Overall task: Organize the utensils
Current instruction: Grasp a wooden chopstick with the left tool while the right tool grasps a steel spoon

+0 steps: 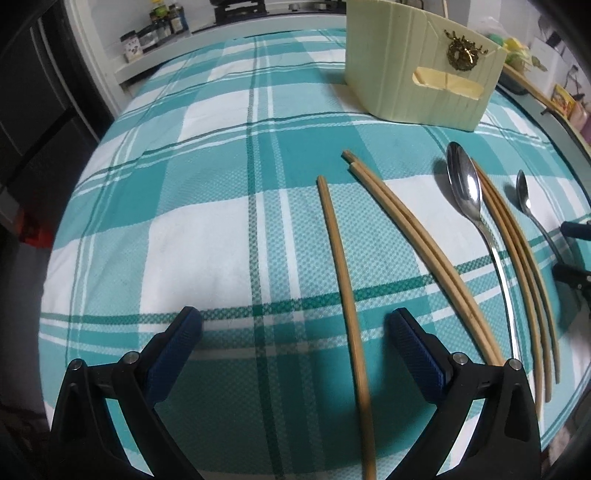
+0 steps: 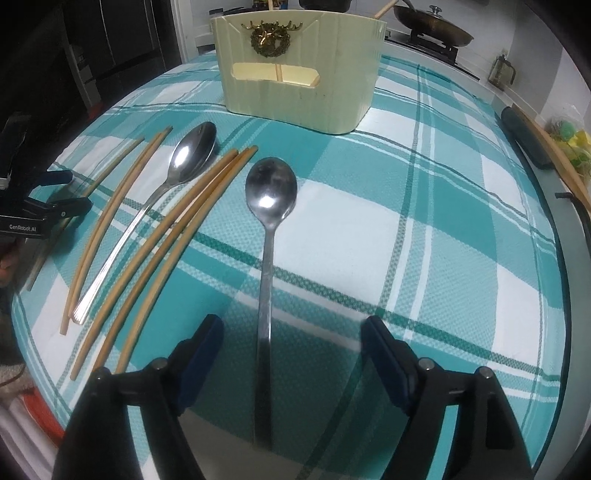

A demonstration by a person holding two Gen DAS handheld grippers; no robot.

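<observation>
Several wooden chopsticks and two metal spoons lie side by side on a teal-and-white checked cloth [image 1: 207, 229]. My left gripper [image 1: 295, 321] is open, low over the cloth, and a single chopstick [image 1: 340, 280] runs between its fingers without touching them. To its right lie a chopstick pair [image 1: 406, 236], a large spoon [image 1: 465, 188], more chopsticks [image 1: 517, 251] and a small spoon [image 1: 522, 192]. My right gripper [image 2: 293, 325] is open astride the handle of the round-bowled spoon [image 2: 271, 188], pads clear of it. A cream utensil box [image 2: 299, 74] stands upright behind the row.
The left gripper [image 2: 79, 190] shows at the left edge of the right wrist view, the right gripper [image 1: 561, 249] at the right edge of the left wrist view. A lidded pan [image 2: 432, 29] sits on a stove behind. Jars [image 1: 162, 26] line a back shelf.
</observation>
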